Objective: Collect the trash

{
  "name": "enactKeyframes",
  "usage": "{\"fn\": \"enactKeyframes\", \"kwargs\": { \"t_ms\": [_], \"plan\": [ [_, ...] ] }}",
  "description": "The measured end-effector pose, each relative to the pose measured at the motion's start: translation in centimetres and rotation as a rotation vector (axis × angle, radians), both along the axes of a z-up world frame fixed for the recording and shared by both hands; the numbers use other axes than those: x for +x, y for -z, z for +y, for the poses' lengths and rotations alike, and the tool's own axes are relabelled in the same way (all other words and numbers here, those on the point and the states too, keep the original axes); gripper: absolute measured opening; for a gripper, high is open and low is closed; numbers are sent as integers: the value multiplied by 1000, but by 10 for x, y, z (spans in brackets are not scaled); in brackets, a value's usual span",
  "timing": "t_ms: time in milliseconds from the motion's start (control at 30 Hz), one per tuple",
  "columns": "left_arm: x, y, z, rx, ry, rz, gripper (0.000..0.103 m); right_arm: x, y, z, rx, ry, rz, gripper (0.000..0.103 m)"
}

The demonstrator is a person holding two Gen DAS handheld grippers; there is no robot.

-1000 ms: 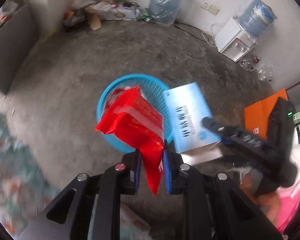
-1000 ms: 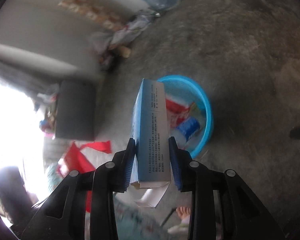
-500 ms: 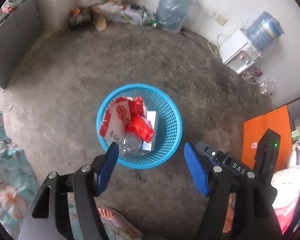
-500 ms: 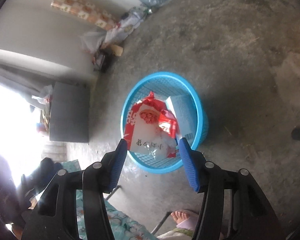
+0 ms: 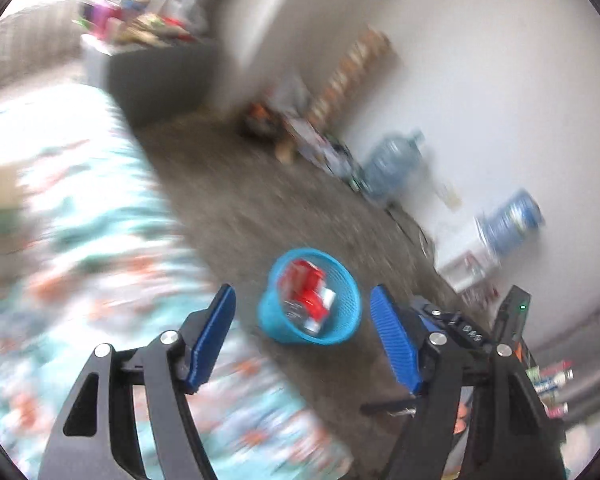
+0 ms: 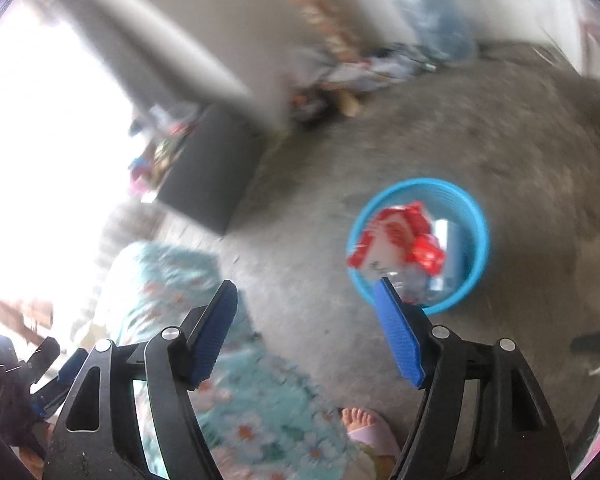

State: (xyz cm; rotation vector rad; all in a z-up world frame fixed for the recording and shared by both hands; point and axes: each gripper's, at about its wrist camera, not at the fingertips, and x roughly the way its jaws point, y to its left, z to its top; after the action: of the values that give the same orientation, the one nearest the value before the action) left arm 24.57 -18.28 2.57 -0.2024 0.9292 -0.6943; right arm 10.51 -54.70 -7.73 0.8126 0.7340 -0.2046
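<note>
Both grippers are spread wide with nothing between their blue pads. The left gripper (image 5: 302,332) has its jaws just finished opening further, and so has the right gripper (image 6: 306,326); neither touches anything.

The blue basket (image 5: 342,330) stands on the bare concrete floor (image 5: 244,208), well apart from both sets of fingers, upright with its mouth facing up. In the right wrist view the basket (image 6: 474,208) sits to the right, partly behind the right-hand pad. Inside lie red wrappers (image 6: 396,232) and a pale blue box (image 6: 452,248) standing against the right wall, long side running near to far.

Open floor surrounds the basket on all sides. A floral cloth (image 5: 80,240) borders the floor on the left, a grey cabinet (image 6: 208,168) stands farther left, and water bottles (image 5: 396,164) line the far wall. A bare foot (image 6: 358,418) shows near the bottom edge
</note>
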Motion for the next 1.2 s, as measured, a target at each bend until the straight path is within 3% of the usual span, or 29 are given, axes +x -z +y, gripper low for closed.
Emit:
{"fn": "enactKeyframes", "kwargs": {
  "t_ms": [100, 233, 467, 633, 733, 833, 1067, 1200],
  "plan": [
    [-17, -10, 68, -5, -126, -50, 72, 9, -14, 27, -24, -95, -18, 68],
    [-28, -11, 147, -37, -275, -52, 72, 22, -35, 66, -32, -231, -48, 68],
    [-23, -3, 235, -121, -430, -48, 72, 64, -66, 149, -45, -488, -75, 68],
    [0, 0, 251, -111, -439, -76, 72, 114, -84, 209, -36, -677, -69, 71],
    [15, 2, 253, -94, -420, -113, 72, 158, -81, 232, 133, -763, -40, 72],
    [34, 3, 248, -83, -415, -134, 72, 203, -69, 254, 258, -776, 15, 72],
    [78, 15, 239, -44, -421, -137, 72, 283, -26, 310, 399, -778, 154, 72],
    [96, 27, 238, -6, -447, -98, 72, 312, 2, 323, 473, -732, 230, 72]
  ]
}}
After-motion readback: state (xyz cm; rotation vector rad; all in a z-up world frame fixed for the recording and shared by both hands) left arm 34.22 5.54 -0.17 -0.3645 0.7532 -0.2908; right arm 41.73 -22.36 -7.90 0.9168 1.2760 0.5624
